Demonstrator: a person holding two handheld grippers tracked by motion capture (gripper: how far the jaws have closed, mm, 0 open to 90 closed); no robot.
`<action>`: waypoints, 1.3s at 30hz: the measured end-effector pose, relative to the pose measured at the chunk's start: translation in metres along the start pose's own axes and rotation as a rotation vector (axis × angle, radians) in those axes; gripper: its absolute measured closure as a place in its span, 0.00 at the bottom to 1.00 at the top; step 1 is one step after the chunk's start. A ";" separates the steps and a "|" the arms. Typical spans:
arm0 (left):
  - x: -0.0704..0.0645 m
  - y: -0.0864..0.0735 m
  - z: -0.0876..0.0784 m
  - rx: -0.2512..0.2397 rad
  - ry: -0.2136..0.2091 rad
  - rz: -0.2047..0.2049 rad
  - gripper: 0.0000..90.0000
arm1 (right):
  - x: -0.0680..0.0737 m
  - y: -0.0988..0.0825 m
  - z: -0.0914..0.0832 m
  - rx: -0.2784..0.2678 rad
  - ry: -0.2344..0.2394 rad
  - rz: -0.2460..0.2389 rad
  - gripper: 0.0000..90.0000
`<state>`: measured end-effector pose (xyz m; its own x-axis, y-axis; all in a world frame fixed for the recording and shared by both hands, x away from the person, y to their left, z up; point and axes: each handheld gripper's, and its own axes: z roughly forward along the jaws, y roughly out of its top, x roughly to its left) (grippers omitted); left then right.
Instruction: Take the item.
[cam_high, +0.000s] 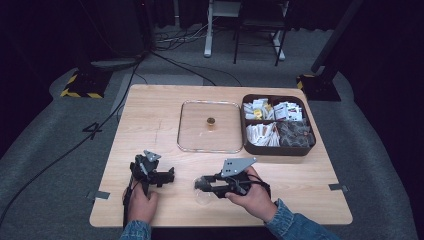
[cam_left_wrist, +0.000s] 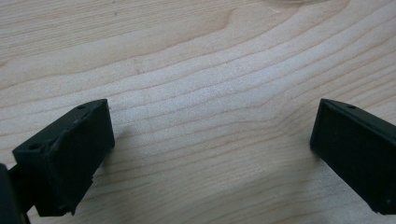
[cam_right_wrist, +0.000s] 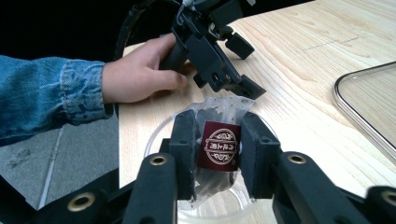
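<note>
While the left gripper (cam_high: 159, 176) rests near the desk's (cam_high: 150, 120) front left edge, its jaws stand wide apart over bare wood with nothing between them. To its right, the right gripper (cam_right_wrist: 217, 148) has its jaws on either side of one translucent tea bag packet (cam_right_wrist: 219, 144) with a dark red label, over a clear glass dish (cam_right_wrist: 159, 135) whose rim is partly hidden; whether the pads press is hard to tell. Farther right lie one glass lid (cam_high: 209, 126) and one brown box (cam_high: 277, 125), its four compartments holding packets too small to count.
</note>
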<state>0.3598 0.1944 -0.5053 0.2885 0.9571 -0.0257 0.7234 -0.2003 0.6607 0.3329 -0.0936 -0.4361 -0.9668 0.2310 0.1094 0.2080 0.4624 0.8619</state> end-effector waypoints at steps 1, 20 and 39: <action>0.000 0.000 0.000 0.001 0.000 0.001 0.00 | -0.001 -0.001 0.001 0.006 -0.004 0.000 0.67; 0.000 0.000 0.000 0.000 -0.001 0.000 0.00 | 0.003 0.010 -0.021 -0.011 -0.009 -0.039 0.38; 0.000 0.000 0.000 -0.001 -0.002 -0.003 0.00 | -0.017 0.001 -0.107 -0.038 -0.147 0.000 0.31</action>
<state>0.3598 0.1943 -0.5054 0.2881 0.9572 -0.0292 0.7237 -0.1976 0.6612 0.3340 -0.1884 -0.3840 -0.9341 0.3551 0.0376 0.1992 0.4308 0.8802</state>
